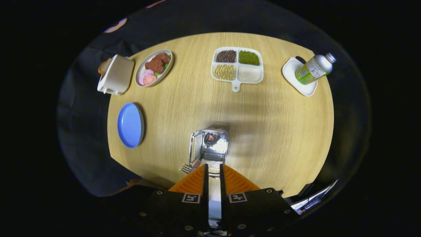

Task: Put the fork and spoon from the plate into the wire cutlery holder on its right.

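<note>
Here the tool hangs nearly closed over the holder; table beyond lies open.

Pale wood-grain table. Solid blue plate. Shiny silver, perforated cutlery holder. White 4-part tray w/ brown, green, beige, white fillings. Green-labelled silver bottle on white dish.

Staged booth, dressed as a dining spot — round wooden worktop backed by black cloth. Laid out like a meal: divided tray of dry beans and grains, dish of mock food, blue plate, bottle — all neatly spaced.
</note>
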`<state>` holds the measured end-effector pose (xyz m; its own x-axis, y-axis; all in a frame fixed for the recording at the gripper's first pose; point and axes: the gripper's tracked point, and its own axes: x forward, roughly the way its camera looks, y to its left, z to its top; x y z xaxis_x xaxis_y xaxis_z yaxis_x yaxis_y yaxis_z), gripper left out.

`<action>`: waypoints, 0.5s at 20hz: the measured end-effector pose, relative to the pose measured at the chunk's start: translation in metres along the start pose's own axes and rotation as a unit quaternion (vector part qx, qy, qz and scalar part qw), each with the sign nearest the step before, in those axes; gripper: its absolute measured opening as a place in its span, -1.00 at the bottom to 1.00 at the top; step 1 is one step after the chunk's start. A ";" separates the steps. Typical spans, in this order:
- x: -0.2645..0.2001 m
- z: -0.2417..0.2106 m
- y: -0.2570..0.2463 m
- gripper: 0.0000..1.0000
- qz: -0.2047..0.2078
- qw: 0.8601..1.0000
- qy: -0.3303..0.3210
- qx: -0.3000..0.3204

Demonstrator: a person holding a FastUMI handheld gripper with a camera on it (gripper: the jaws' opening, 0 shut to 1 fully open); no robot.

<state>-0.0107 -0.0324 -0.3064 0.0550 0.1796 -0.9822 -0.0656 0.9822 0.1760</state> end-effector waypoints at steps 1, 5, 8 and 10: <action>-0.007 0.019 0.002 -0.60 0.006 0.998 -0.055 0.007; -0.052 0.063 -0.003 -0.21 -0.004 0.976 -0.218 0.030; -0.090 0.075 -0.020 0.21 -0.032 0.950 -0.307 0.040; -0.110 0.087 -0.021 0.44 -0.052 0.926 -0.370 0.043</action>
<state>0.0713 -0.0682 -0.1964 0.7272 0.0407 -0.6853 0.0562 0.9914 0.1185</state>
